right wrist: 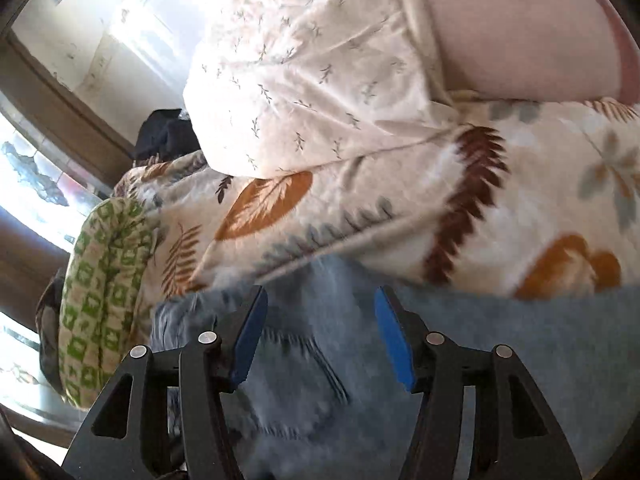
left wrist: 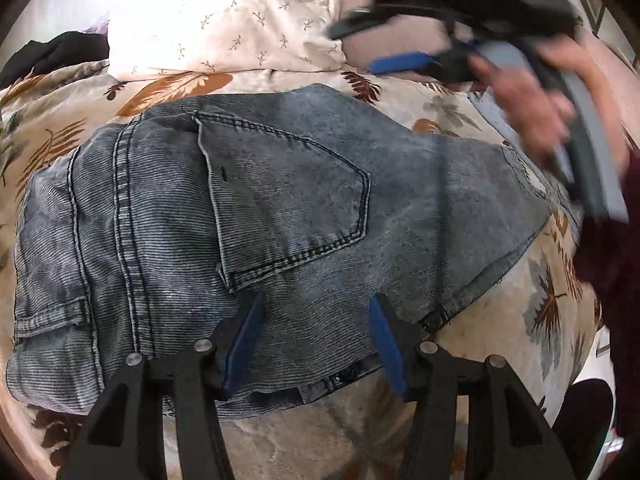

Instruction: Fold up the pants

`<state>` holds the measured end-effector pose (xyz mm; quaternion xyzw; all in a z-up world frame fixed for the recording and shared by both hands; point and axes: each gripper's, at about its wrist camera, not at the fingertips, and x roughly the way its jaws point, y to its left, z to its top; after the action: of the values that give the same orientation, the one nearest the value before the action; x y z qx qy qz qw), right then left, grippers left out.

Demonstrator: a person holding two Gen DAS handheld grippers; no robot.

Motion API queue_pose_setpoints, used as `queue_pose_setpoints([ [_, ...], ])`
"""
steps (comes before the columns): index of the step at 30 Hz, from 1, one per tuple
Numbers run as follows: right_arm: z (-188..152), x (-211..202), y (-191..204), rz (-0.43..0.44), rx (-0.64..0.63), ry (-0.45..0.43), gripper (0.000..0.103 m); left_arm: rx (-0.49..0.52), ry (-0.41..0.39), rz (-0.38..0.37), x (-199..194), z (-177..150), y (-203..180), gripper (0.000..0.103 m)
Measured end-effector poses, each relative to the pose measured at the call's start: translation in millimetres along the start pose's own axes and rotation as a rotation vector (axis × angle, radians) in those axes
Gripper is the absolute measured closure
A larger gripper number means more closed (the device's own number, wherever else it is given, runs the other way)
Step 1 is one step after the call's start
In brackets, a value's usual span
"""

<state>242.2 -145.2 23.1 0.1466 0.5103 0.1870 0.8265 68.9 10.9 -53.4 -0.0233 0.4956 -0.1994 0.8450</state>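
Note:
Grey-blue jeans [left wrist: 280, 208] lie folded on a leaf-patterned bedspread [left wrist: 460, 120], back pocket up. My left gripper [left wrist: 316, 304] is open and empty, hovering over the jeans' near edge. My right gripper [right wrist: 320, 300] is open and empty above the jeans [right wrist: 500, 340], which look blurred there. In the left wrist view the right gripper [left wrist: 384, 48] shows at the upper right, held in a hand, raised above the jeans' far right end.
A white pillow with small leaf print [left wrist: 224, 20] lies at the head of the bed, also in the right wrist view [right wrist: 312, 80]. A black garment [left wrist: 56, 56] lies at far left. A green-patterned cloth [right wrist: 104, 300] hangs at the bed's left edge.

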Motion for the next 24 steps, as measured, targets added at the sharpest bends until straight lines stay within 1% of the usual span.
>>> queue_pose_setpoints([
  [3,21.7,25.6,-0.3,-0.038,0.008,0.047,0.046,0.006,0.003,-0.01,-0.9,-2.3,0.3,0.047],
  [5,30.6,49.6,-8.7,-0.043,0.04,0.149,0.046,0.002,0.001,-0.018,-3.4,-3.8,1.4,0.047],
  [7,32.2,62.8,-13.7,-0.047,0.048,0.199,0.046,0.0,0.001,-0.023,-4.7,-4.0,2.2,0.047],
  [10,29.3,73.3,-14.2,-0.063,0.01,0.221,0.046,-0.004,0.003,-0.026,-4.9,-3.8,2.8,0.047],
  [13,22.4,86.3,-10.2,-0.079,-0.033,0.275,0.047,-0.012,0.004,-0.033,-4.6,-3.5,4.1,0.047],
  [14,20.4,88.7,-6.2,-0.093,-0.06,0.281,0.055,-0.016,0.006,-0.037,-4.2,-2.8,6.2,0.047],
  [15,19.5,90.5,-2.3,-0.11,-0.088,0.283,0.074,-0.02,0.006,-0.04,-5.1,-3.1,7.7,0.047],
  [16,16.7,92.5,3.4,-0.155,-0.131,0.285,0.081,-0.022,0.007,-0.042,-5.4,-3.2,8.4,0.047],
  [17,16.6,93.8,4.0,-0.168,-0.141,0.29,0.088,-0.023,0.008,-0.042,-5.6,-3.4,9.0,0.047],
  [19,15.9,96.5,7.6,-0.189,-0.146,0.296,0.091,-0.022,0.009,-0.041,-5.6,-3.2,10.0,0.047],
  [22,21.3,93.8,10.6,-0.192,-0.127,0.24,0.094,-0.018,0.012,-0.04,-7.8,-6.2,10.5,0.047],
  [24,24.9,95.5,10.8,-0.196,-0.106,0.22,0.095,-0.018,0.014,-0.04,-8.2,-7.1,11.0,0.047],
])
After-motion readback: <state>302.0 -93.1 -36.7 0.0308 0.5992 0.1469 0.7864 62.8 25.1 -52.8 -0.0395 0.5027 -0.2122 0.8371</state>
